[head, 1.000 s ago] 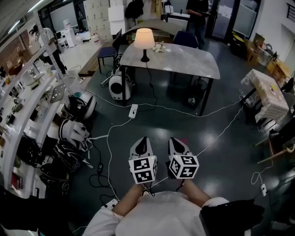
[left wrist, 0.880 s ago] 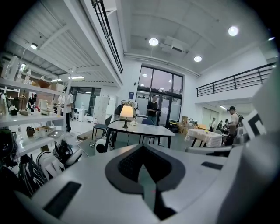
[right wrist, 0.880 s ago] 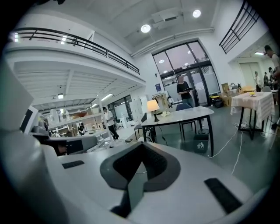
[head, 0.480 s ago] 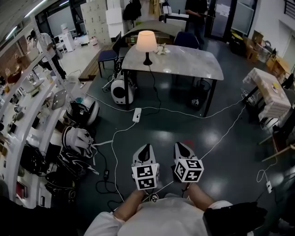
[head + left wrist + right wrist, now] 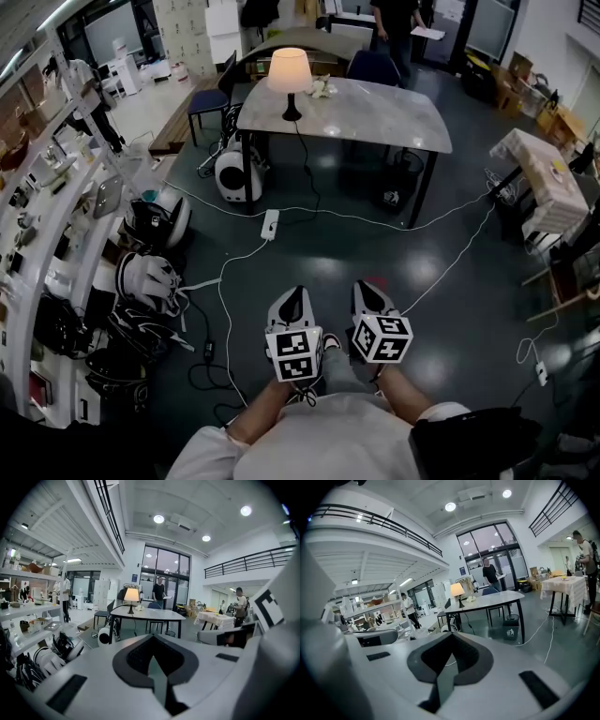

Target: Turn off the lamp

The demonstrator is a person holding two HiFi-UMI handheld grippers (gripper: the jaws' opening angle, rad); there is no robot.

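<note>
The lamp [image 5: 289,70] with a glowing cream shade and a dark base stands on the left end of a pale table [image 5: 375,117], far across the floor. Its black cord hangs down from the table edge. My left gripper [image 5: 292,298] and right gripper [image 5: 367,289] are held side by side low in the head view, well short of the table, both shut and empty. In the left gripper view the lamp [image 5: 131,595] shows beyond the closed left gripper [image 5: 152,637]. The right gripper view has the lamp [image 5: 457,590] above the closed right gripper [image 5: 451,637].
A white power strip [image 5: 270,224] and long cables lie on the dark floor between me and the table. A round white appliance [image 5: 232,175] stands by the table leg and a bin [image 5: 394,197] under it. Shelves [image 5: 56,187] and helmets [image 5: 145,277] line the left. A person [image 5: 398,19] stands behind.
The table and lamp look slightly larger in the head view than a second ago. Both grippers stay side by side, shut and empty.
</note>
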